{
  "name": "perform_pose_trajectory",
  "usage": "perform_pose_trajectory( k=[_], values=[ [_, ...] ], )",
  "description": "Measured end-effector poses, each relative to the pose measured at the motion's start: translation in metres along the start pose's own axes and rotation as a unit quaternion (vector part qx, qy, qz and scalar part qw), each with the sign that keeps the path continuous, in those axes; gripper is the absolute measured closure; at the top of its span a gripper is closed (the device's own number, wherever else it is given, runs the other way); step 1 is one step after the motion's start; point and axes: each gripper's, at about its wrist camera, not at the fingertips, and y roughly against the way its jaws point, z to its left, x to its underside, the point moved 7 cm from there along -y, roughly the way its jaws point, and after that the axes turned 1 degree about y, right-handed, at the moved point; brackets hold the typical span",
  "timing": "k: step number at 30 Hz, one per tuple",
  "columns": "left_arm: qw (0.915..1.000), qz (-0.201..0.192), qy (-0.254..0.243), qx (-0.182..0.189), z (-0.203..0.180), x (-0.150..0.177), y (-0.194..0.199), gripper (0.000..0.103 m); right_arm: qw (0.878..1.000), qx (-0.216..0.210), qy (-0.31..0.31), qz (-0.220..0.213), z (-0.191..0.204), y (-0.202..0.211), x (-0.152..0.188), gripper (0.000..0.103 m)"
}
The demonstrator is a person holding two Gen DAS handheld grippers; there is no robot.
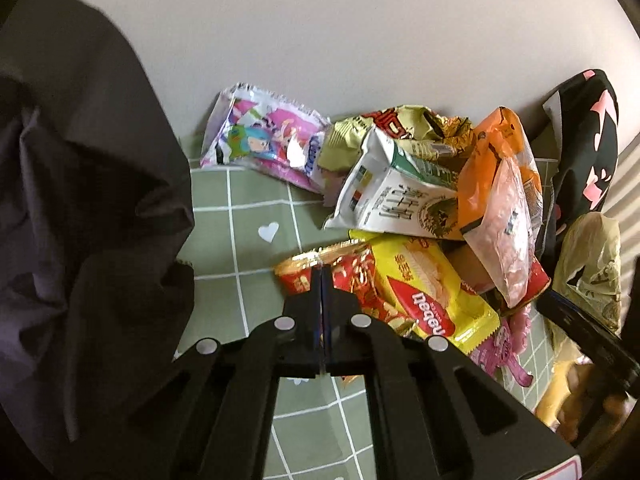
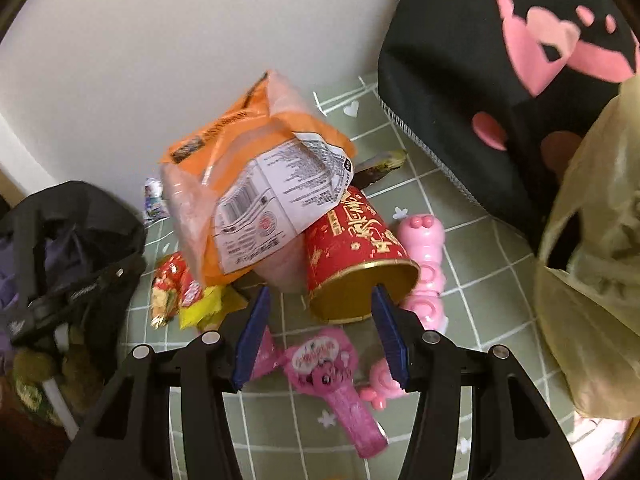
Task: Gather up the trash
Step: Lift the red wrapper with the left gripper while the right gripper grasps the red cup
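The trash lay heaped on a green checked tablecloth (image 1: 248, 216) against a pale wall. The left gripper (image 1: 322, 270) was clamped on the gold-edged seam of a red snack wrapper (image 1: 352, 276) at the front of the heap, jaws fully together. A yellow wafer packet (image 1: 428, 292) lay on that wrapper, with a white carton (image 1: 396, 200) and an orange bag (image 1: 500, 200) stacked higher.

The right gripper (image 2: 320, 296) stood wide, its blue pads on either side of the rim of a red paper cup (image 2: 356, 264) lying on its side; no pad appeared to press on it.

Lifting the red wrapper could well drag the yellow packet and tip the carton and orange bag off the heap, since they rested partly on it. The thin seam might also slip free. The cup might roll away or crush if the pads closed off-centre on its open mouth.

Counted: one red wrapper, one yellow packet, one carton, one orange bag, one cup, one pink cartoon packet (image 1: 264, 140) and one olive crumpled bag (image 1: 400, 124). A black bin bag (image 1: 92, 216) gaped at the left, and a pink toy (image 2: 424, 264) lay beside the cup.
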Motion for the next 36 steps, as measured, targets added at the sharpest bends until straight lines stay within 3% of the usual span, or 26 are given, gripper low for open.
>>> perform_pose_trajectory(
  k=[2, 4, 6, 10, 14, 17, 21, 29, 36],
  values=[
    [1.0000, 0.000, 0.007, -0.004, 0.003, 0.003, 0.001, 0.102, 1.000, -0.004, -0.001, 0.010, -0.002, -0.009, -0.004, 0.080],
    [0.9999, 0.005, 0.012, -0.007, 0.007, 0.006, 0.002, 0.093, 1.000, -0.025, 0.004, 0.009, 0.003, -0.010, -0.009, 0.090],
    [0.9999, 0.009, 0.006, -0.012, 0.004, 0.010, 0.000, 0.085, 0.999, -0.005, 0.037, -0.010, 0.007, 0.002, -0.015, 0.098],
    [0.9997, 0.020, -0.004, -0.013, -0.006, 0.017, -0.007, 0.076, 0.998, 0.004, 0.053, -0.037, 0.009, 0.028, -0.025, 0.098],
    [0.9985, 0.028, 0.016, -0.044, -0.005, 0.021, -0.019, 0.076, 0.997, 0.010, 0.049, -0.059, 0.002, 0.051, -0.030, 0.098],
    [0.9980, 0.031, 0.035, -0.042, -0.006, 0.022, -0.024, 0.076, 0.997, 0.011, 0.047, -0.062, -0.002, 0.060, -0.027, 0.098],
    [0.9986, 0.028, 0.020, -0.041, -0.017, 0.017, -0.019, 0.090, 0.997, 0.012, 0.041, -0.062, -0.009, 0.069, -0.025, 0.098],
    [0.9982, -0.054, -0.026, -0.002, -0.068, -0.029, 0.041, 0.093, 0.993, 0.023, 0.059, -0.098, -0.007, 0.103, -0.039, 0.098],
    [0.9870, -0.119, -0.097, 0.047, -0.141, -0.067, 0.096, 0.093, 0.984, 0.057, 0.058, -0.156, -0.023, 0.163, -0.063, 0.098]
  ],
)
